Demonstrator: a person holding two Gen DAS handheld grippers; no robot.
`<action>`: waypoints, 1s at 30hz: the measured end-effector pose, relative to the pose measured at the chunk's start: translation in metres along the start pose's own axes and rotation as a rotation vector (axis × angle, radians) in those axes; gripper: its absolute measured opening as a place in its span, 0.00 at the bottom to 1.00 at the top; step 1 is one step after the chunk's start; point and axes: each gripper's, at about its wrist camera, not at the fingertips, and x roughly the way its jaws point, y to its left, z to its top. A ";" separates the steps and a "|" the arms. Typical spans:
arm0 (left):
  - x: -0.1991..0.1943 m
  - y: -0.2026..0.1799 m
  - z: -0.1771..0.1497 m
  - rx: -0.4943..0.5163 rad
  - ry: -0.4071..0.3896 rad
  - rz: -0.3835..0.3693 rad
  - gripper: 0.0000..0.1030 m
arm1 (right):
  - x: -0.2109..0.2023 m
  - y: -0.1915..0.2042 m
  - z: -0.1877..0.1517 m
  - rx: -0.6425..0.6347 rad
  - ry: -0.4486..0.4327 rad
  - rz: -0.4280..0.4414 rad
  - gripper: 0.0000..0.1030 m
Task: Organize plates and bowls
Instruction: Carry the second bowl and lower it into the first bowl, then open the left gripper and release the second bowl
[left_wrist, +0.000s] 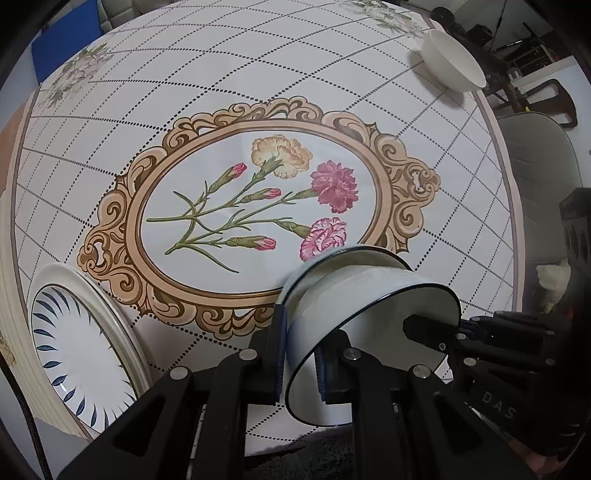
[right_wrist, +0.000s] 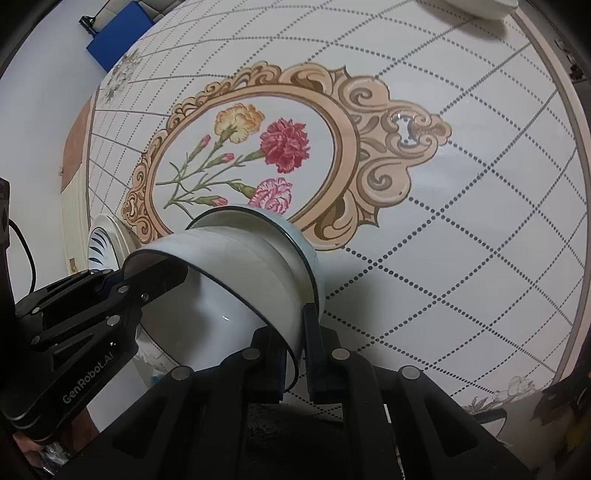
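Two white bowls with dark rims are nested, the upper bowl (left_wrist: 373, 306) sitting in the lower bowl (left_wrist: 314, 273); they also show in the right wrist view (right_wrist: 236, 266). My left gripper (left_wrist: 301, 365) is shut on the upper bowl's rim on one side. My right gripper (right_wrist: 295, 354) is shut on the same rim on the opposite side; it shows in the left wrist view (left_wrist: 454, 332). The bowls are tilted over the near table edge. A leaf-patterned plate (left_wrist: 74, 350) lies on a cream plate (left_wrist: 110, 306) at left. A plain white bowl (left_wrist: 450, 62) stands far right.
The round table (left_wrist: 332, 92) has a flowered cloth with an ornate oval frame (left_wrist: 258, 206) in the middle. A grey chair (left_wrist: 539, 155) stands beyond the right edge. A blue box (left_wrist: 62, 40) is on the floor at far left.
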 end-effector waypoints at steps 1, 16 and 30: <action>0.001 0.001 0.001 -0.002 0.000 0.003 0.11 | 0.001 0.000 0.001 -0.001 0.002 0.000 0.09; 0.008 0.001 0.013 0.009 0.033 0.039 0.11 | 0.007 0.005 0.012 0.019 0.051 -0.017 0.09; 0.022 0.006 0.007 -0.032 0.080 0.043 0.13 | 0.004 -0.001 0.010 0.068 0.093 0.005 0.12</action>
